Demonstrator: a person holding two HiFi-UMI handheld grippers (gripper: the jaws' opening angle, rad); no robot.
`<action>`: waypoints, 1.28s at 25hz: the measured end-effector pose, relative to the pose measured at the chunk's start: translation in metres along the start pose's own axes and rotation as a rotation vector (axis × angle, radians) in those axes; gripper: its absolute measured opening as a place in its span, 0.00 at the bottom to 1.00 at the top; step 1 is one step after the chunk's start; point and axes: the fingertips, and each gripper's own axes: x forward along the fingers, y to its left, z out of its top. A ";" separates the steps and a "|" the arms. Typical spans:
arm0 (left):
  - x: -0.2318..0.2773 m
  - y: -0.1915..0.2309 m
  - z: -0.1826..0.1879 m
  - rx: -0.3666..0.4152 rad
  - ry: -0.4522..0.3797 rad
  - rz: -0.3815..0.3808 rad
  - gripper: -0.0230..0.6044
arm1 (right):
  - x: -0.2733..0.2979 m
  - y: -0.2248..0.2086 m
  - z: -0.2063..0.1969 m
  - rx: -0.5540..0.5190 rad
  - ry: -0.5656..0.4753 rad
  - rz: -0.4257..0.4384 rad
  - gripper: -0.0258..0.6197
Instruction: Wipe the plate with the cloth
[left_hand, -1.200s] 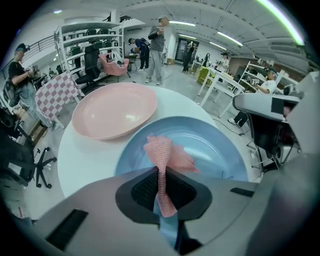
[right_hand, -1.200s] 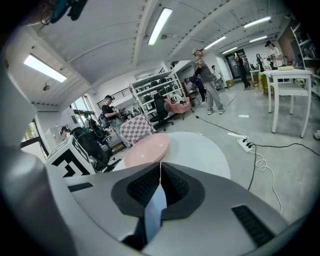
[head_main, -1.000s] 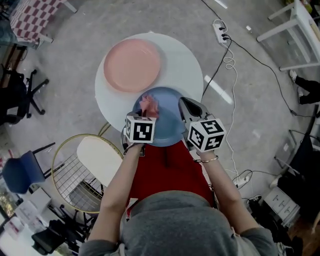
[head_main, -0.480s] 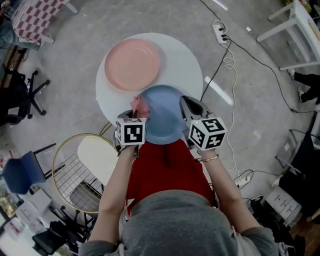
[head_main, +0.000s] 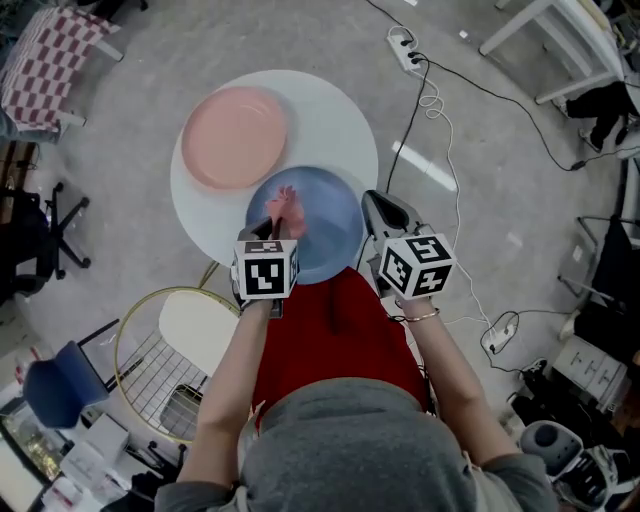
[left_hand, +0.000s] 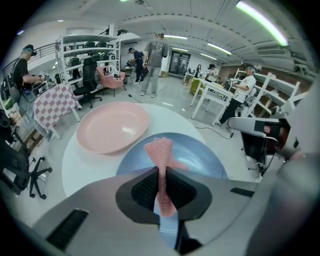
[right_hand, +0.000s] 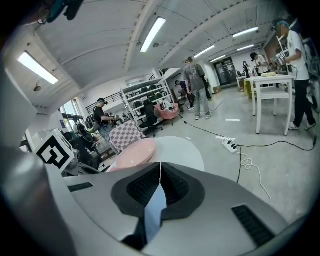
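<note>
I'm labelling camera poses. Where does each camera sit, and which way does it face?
Head view: on the head, facing down at the table; forearms, left claw, right claw show.
Left gripper view: on that claw, looking along jaws shut on the cloth, over blue plate.
Right gripper view: on that claw, jaws shut on blue plate, facing across the table.
All share the pink plate.

Long ceiling tubes (right_hand: 152, 34) light the room evenly and brightly, so shadows are faint and soft. The head view looks muted and greyish, yet sharp. The polished floor (left_hand: 175, 97) gives back pale reflections, and a small glare spot sits on the pink plate (left_hand: 113, 131). Both gripper views bend straight lines and darken to black at the corners. Up close, the left gripper (left_hand: 161, 175) and the right gripper (right_hand: 160, 172) look soft and out of focus.
</note>
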 end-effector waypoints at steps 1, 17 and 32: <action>0.002 -0.010 0.003 0.016 -0.003 -0.024 0.08 | -0.005 -0.004 -0.001 0.009 -0.007 -0.015 0.09; 0.041 -0.123 -0.014 0.146 0.153 -0.305 0.08 | -0.063 -0.054 -0.025 0.135 -0.056 -0.193 0.09; 0.034 -0.101 -0.067 0.231 0.285 -0.258 0.08 | -0.020 -0.025 -0.023 0.070 0.013 -0.057 0.09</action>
